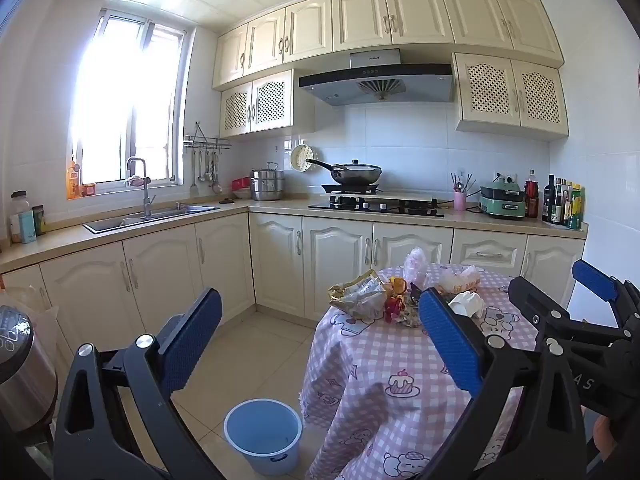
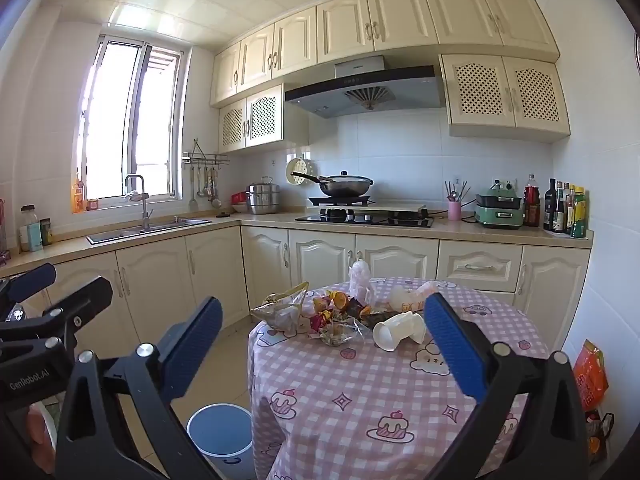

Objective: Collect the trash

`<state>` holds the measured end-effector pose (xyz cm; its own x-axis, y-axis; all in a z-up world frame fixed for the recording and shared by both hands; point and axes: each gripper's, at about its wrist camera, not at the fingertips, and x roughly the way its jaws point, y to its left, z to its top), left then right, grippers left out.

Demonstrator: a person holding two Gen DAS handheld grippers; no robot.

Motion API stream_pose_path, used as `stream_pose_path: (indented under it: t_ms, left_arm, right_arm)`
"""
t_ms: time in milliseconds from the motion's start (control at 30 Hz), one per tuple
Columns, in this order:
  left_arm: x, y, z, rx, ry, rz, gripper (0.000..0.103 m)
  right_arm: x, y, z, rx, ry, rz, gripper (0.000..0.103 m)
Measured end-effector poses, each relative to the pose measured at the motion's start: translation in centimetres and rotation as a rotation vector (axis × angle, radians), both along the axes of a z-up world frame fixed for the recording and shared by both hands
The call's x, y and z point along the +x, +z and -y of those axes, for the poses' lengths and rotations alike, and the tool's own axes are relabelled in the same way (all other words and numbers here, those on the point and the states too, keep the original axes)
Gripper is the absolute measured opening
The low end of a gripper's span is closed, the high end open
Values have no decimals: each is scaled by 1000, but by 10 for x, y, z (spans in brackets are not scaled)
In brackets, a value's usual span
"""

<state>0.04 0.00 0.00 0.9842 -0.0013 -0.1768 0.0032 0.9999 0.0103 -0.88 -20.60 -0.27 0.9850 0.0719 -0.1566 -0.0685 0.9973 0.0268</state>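
A pile of trash lies at the far side of a round table with a pink checked cloth (image 2: 380, 392). In it are a crumpled gold and clear snack bag (image 2: 280, 312), candy wrappers (image 2: 332, 314), tipped white paper cups (image 2: 400, 330) and a clear plastic bag (image 2: 360, 276). The left wrist view shows the same snack bag (image 1: 358, 294) and cups (image 1: 466, 304). A pale blue bucket (image 1: 262, 436) stands on the floor left of the table. My left gripper (image 1: 320, 300) and my right gripper (image 2: 323, 302) hover short of the pile, both open and empty.
Cream cabinets and a counter with a sink (image 1: 152, 216) and a stove with a wok (image 1: 356, 174) run behind the table. A steel appliance (image 1: 20, 364) stands near left. An orange bag (image 2: 590, 376) leans by the right wall. Tiled floor (image 1: 248, 356) lies left of the table.
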Motion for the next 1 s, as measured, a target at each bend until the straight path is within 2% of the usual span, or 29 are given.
stream_pose_path:
  t_ms: [500,1000]
  left_arm:
    - [1,-5,5,0,5,1,95]
    - [0,0,0,-1,4,-2,96]
  right_arm:
    - [2,-9,3,-1,-2,1,99]
    - [1,0,2,2,0,-2,99]
